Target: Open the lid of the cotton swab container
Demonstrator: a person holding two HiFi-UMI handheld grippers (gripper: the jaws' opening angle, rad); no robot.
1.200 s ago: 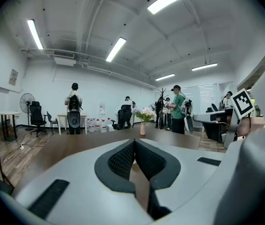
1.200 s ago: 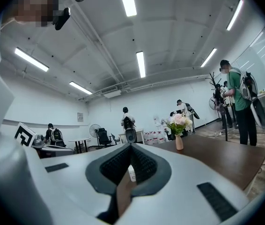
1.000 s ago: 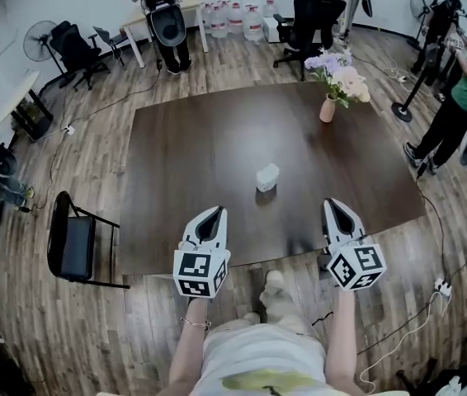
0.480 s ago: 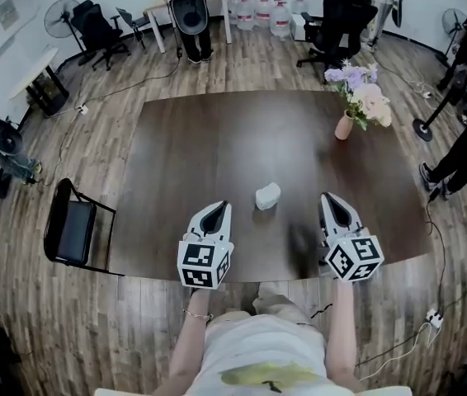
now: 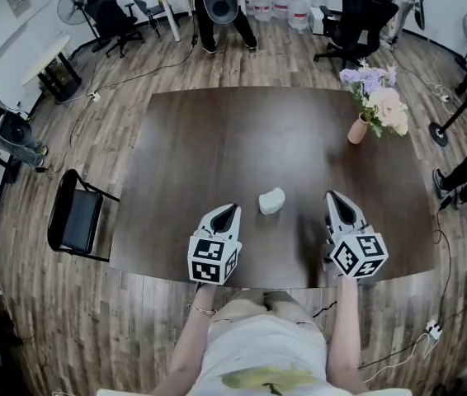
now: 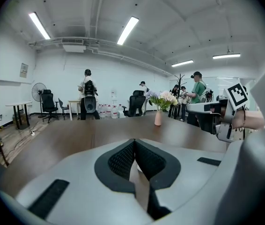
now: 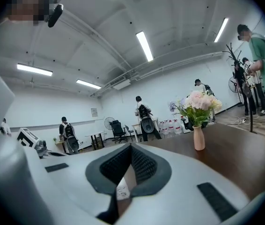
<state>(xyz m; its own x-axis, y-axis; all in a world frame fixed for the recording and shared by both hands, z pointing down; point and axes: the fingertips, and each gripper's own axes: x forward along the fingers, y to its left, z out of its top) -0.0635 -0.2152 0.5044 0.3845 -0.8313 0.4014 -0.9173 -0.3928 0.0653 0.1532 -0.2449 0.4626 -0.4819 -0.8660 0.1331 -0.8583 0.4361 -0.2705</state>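
A small white plastic cotton swab container [image 5: 271,200] stands on the dark brown wooden worktop [image 5: 233,130], at 2 o'clock from the left claw [image 5: 231,209] and 9 o'clock from the right claw [image 5: 333,196] (each with jaws pressed together, empty), touching neither.
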